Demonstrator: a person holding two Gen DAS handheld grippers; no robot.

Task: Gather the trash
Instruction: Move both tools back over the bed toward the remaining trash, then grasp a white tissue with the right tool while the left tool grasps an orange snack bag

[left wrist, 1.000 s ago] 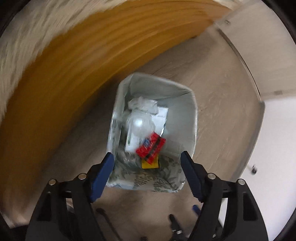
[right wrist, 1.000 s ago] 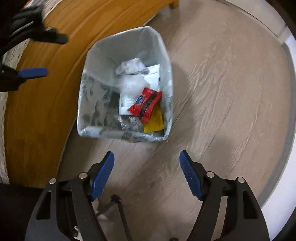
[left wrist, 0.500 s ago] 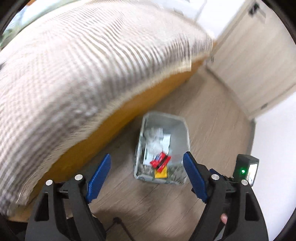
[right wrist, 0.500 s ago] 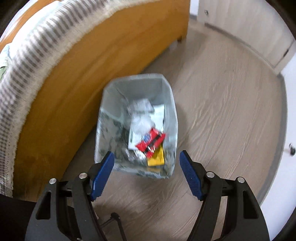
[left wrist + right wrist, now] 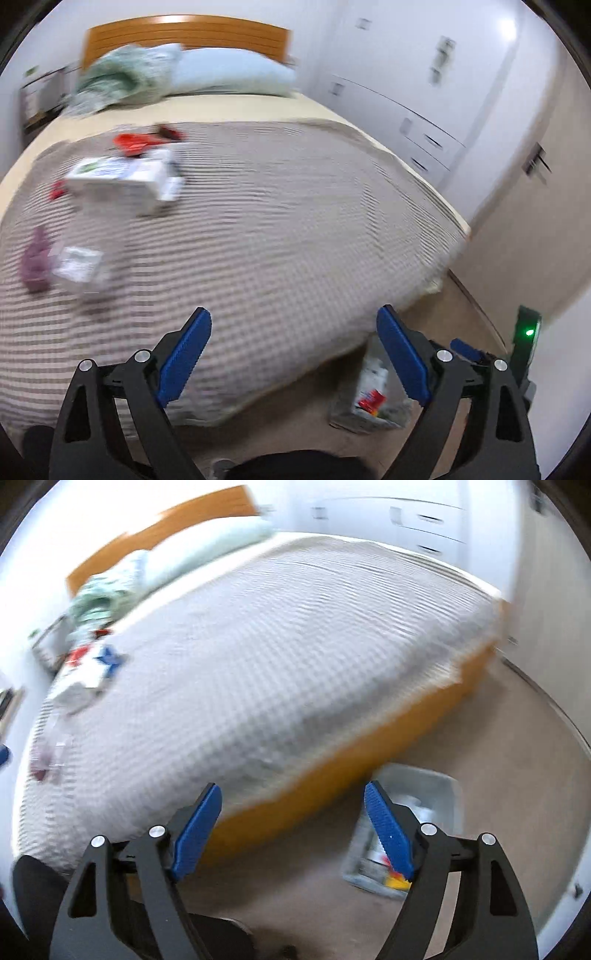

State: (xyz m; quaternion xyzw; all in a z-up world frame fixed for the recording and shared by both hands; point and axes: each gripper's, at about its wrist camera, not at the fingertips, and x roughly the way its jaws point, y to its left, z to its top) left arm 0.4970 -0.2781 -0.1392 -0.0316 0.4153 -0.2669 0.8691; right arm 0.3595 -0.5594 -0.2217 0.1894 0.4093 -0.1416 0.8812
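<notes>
Both the left gripper [image 5: 293,350] and right gripper [image 5: 293,825] are opening, empty, and blur may spoil reaching the far-left white carton [image 5: 118,179].

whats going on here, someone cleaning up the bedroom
A person is collecting trash with two tools. The left hand-held gripper and right hand-held gripper are both empty, jaws opening, above the bed. The bin on the floor beside it already holds wrappers. More litter lies on the blanket, not yet picked up.
</notes>
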